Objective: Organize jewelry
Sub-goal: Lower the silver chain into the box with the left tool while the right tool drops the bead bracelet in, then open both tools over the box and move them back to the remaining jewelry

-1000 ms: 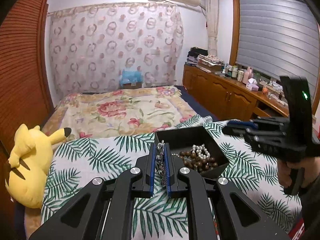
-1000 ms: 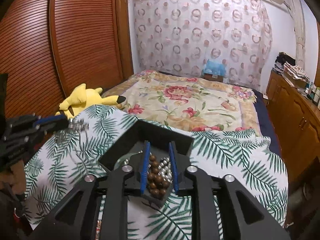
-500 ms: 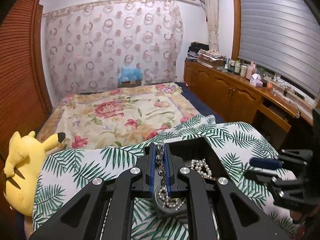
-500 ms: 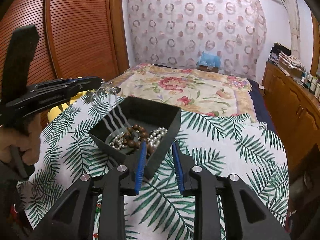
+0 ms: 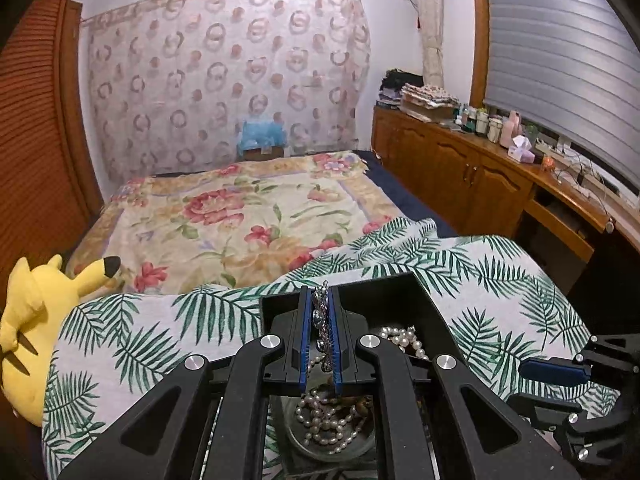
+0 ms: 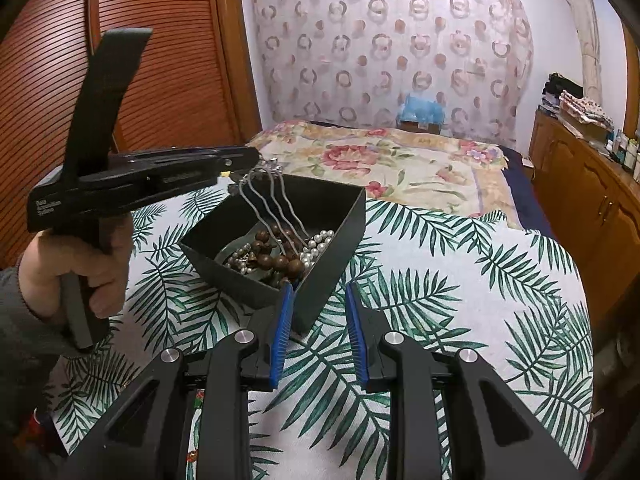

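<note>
My left gripper (image 5: 320, 292) is shut on a silver hair comb (image 5: 320, 312) and holds it over the black box (image 5: 400, 292). In the right wrist view the comb's (image 6: 272, 200) wavy prongs hang from the left gripper (image 6: 256, 160) down into the box (image 6: 332, 240), reaching the brown wooden beads (image 6: 280, 256) and pearl strands (image 6: 320, 240). Pearls (image 5: 324, 420) also show beneath my left fingers. My right gripper (image 6: 318, 312) stands open low over the cloth, with the box's near corner between its blue pads and a gap on the right side. It appears at the lower right (image 5: 532, 388) in the left wrist view.
The box rests on a palm-leaf cloth (image 6: 460, 300) spread over a bed with a floral blanket (image 5: 240, 216). A yellow plush toy (image 5: 32, 320) lies at the left edge. Wooden cabinets (image 5: 460, 176) run along the right. A person's hand (image 6: 80, 264) grips the left handle.
My left gripper has carried the comb sideways over the box, and its prongs now hang inside. My right gripper has drawn back from above the box to its near corner.
</note>
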`<state>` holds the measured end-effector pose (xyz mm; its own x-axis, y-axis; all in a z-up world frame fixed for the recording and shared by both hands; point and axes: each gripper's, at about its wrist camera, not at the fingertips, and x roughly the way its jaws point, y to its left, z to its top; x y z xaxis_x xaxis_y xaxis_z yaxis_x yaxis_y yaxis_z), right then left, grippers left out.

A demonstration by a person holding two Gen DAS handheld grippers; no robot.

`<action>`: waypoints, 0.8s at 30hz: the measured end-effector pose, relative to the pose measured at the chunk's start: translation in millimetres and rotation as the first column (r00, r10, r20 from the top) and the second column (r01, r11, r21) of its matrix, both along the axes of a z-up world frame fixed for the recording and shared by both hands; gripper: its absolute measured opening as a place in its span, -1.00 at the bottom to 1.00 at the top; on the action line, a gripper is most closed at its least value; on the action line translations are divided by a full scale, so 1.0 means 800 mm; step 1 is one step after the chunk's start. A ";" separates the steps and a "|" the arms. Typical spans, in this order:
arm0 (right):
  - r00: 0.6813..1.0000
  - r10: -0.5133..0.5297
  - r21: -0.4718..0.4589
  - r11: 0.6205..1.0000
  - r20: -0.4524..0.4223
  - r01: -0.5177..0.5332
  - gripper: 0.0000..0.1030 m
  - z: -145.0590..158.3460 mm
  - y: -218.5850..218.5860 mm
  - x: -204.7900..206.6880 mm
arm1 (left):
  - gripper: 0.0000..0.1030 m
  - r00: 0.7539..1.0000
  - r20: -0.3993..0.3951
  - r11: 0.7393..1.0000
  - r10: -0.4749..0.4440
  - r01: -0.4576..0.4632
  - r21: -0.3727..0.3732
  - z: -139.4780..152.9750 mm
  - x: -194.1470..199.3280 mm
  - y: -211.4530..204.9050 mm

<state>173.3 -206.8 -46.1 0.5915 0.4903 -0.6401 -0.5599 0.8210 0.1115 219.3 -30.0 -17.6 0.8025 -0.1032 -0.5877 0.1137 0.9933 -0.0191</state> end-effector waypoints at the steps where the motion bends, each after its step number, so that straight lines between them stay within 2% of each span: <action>1: 1.000 0.000 0.001 1.000 -0.002 0.000 -0.44 -0.001 0.000 0.000 | -0.86 1.000 -0.011 1.000 -0.008 0.008 0.006 -0.003 0.001 -0.002; 7: 1.000 0.000 0.001 1.000 -0.005 0.000 -0.44 -0.004 -0.001 -0.005 | -0.82 0.998 -0.057 1.000 -0.023 0.024 0.015 -0.012 -0.001 -0.004; 9: 1.000 0.001 0.004 1.000 -0.005 -0.001 -0.44 -0.005 -0.001 -0.007 | -0.64 0.998 -0.056 1.000 -0.027 0.028 0.013 -0.011 -0.008 -0.002; 10: 1.000 0.002 0.006 1.000 -0.005 -0.002 -0.44 -0.005 -0.002 -0.008 | -0.38 0.998 -0.052 0.999 -0.027 0.028 0.015 -0.010 -0.012 -0.002; 11: 1.000 0.003 0.007 1.000 -0.005 -0.003 -0.44 -0.005 -0.001 -0.010 | -0.25 0.998 -0.048 0.999 -0.031 0.031 0.015 -0.008 -0.016 -0.002; 13: 1.000 0.007 0.007 1.000 -0.004 -0.007 -0.44 -0.006 0.000 -0.016 | -0.22 0.998 -0.043 0.999 -0.045 0.045 0.017 -0.006 -0.027 -0.002; 15: 1.000 0.013 0.005 1.000 -0.004 -0.013 -0.44 -0.008 0.001 -0.022 | -0.06 0.998 -0.044 0.998 -0.055 0.055 0.020 -0.005 -0.040 -0.002; 17: 1.000 0.017 -0.002 1.000 -0.004 -0.017 -0.44 -0.011 0.002 -0.028 | 0.18 0.997 -0.044 0.998 -0.062 0.063 0.018 -0.006 -0.052 -0.001; 24: 0.999 0.038 0.000 0.999 -0.014 -0.038 -0.44 -0.017 0.002 -0.059 | 0.58 0.994 -0.066 0.996 -0.084 0.086 0.020 -0.021 -0.114 0.009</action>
